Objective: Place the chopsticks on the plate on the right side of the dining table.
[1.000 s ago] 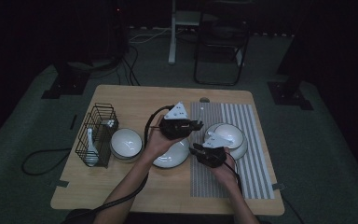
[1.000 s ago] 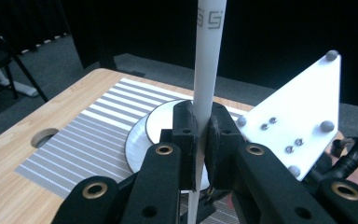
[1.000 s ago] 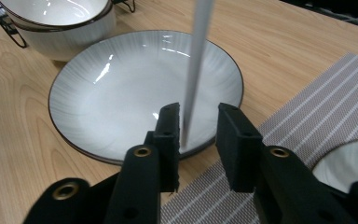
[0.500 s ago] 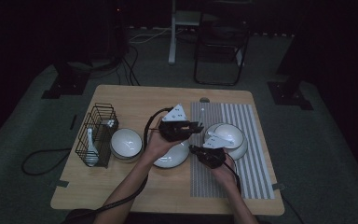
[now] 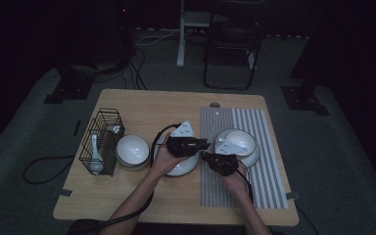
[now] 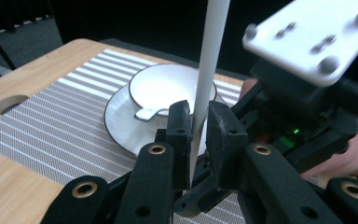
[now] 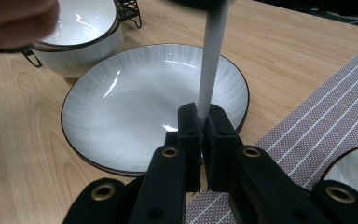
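Both grippers hold 1 white rod [image 7: 213,56], probably a chopstick or spoon handle, over the shallow plate [image 5: 183,166] at worktop centre. Right gripper [image 5: 210,157]: jaws fully closed, clamping the rod's lower end. Left gripper [image 5: 203,144]: jaws nearly closed around the rod higher up; they've just closed a bit further. Looks like a handover, so both grip at once. Placemat [image 5: 267,161] with bowl on saucer [image 6: 165,86] sits right of the plate, likely the destination.

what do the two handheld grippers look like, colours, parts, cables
Both are black. The left gripper carries a grey three-cornered plate with screws, as does the right gripper. Each has two blocky black jaws on arms with brass-ringed holes, and trails a dark cable. A green light glows on the right one.
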A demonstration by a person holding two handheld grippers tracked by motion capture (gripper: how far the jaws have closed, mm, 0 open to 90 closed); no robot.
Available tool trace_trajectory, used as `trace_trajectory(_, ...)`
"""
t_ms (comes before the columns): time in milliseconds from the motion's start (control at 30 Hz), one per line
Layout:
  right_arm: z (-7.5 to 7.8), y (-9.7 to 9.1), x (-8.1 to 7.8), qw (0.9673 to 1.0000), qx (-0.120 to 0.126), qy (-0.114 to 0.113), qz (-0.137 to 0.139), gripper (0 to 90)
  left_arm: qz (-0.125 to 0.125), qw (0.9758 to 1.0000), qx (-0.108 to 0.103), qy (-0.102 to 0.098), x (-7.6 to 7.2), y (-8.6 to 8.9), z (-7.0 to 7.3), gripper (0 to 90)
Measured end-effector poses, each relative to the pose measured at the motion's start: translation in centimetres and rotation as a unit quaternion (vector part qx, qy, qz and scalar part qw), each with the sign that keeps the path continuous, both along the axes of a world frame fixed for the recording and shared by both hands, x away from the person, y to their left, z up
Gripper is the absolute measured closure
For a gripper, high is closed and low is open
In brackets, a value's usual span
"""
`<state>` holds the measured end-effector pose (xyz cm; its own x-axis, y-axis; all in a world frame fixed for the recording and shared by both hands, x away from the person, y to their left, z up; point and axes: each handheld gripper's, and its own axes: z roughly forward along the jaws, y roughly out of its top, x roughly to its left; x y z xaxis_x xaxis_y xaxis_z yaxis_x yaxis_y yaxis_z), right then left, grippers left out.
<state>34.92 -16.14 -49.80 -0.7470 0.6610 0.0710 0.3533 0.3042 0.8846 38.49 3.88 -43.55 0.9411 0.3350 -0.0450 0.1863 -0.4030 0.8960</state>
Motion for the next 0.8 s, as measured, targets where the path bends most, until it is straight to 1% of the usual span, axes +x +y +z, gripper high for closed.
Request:
trace_trajectory(100,0.02,0.00,-0.01,1.0000,0.000,-0.001,0.001,86.9,-0.001,1.0000,0.002,0.003,0.07,-0.12,-0.44,80.7)
trace_trajectory(233,0.04,-0.03,-0.03,1.0000,0.001,0.000,0.000,86.8,-0.002,1.0000,0.006,0.001,0.00,-0.23,-0.75,82.8)
trace_trajectory(500,0.04,-0.06,-0.09,1.0000,0.002,0.001,0.000,86.9,-0.004,1.0000,0.004,-0.001,0.02,-0.34,-0.84,83.6)
trace_trajectory(667,0.07,-0.04,-0.08,1.0000,0.004,0.002,-0.001,86.9,-0.006,1.0000,-0.001,-0.001,0.09,-0.35,-0.92,83.4)
trace_trajectory(800,0.06,-0.03,-0.08,1.0000,0.004,0.003,-0.002,86.9,-0.005,1.0000,0.001,-0.008,0.06,-0.43,-0.94,84.1)
